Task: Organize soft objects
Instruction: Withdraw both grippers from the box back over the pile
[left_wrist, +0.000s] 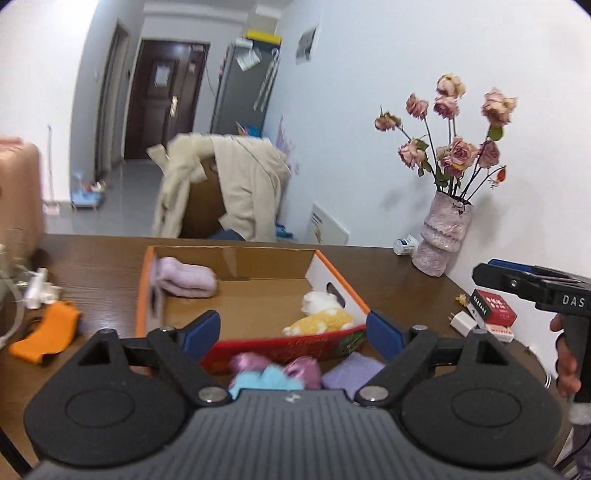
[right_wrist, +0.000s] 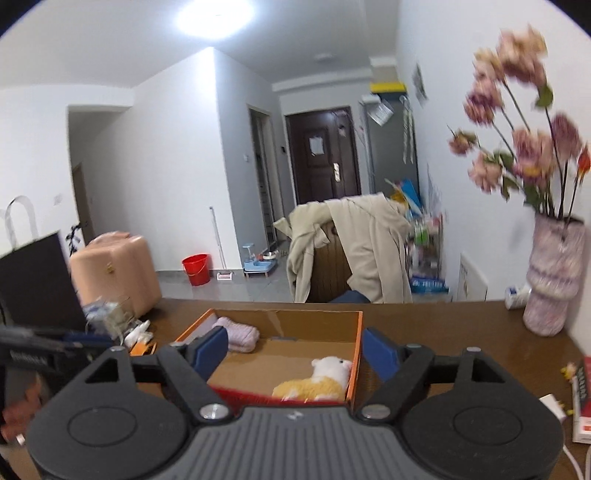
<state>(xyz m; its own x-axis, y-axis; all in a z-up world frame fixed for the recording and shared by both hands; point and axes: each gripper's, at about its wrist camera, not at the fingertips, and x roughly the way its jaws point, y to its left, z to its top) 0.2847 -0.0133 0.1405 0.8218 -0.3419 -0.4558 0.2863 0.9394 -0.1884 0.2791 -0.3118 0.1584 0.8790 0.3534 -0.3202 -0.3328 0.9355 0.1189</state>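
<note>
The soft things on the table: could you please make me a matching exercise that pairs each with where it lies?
Things:
1. Pink socks
2. Plush toy
3. Orange cloth
4. Purple cloth

Places:
A. On the table, left of the box
B. In the box, far left corner
C. On the table, in front of the box
D. In the box, near right corner

Pairs: 1-B, 2-D, 3-A, 4-C
</note>
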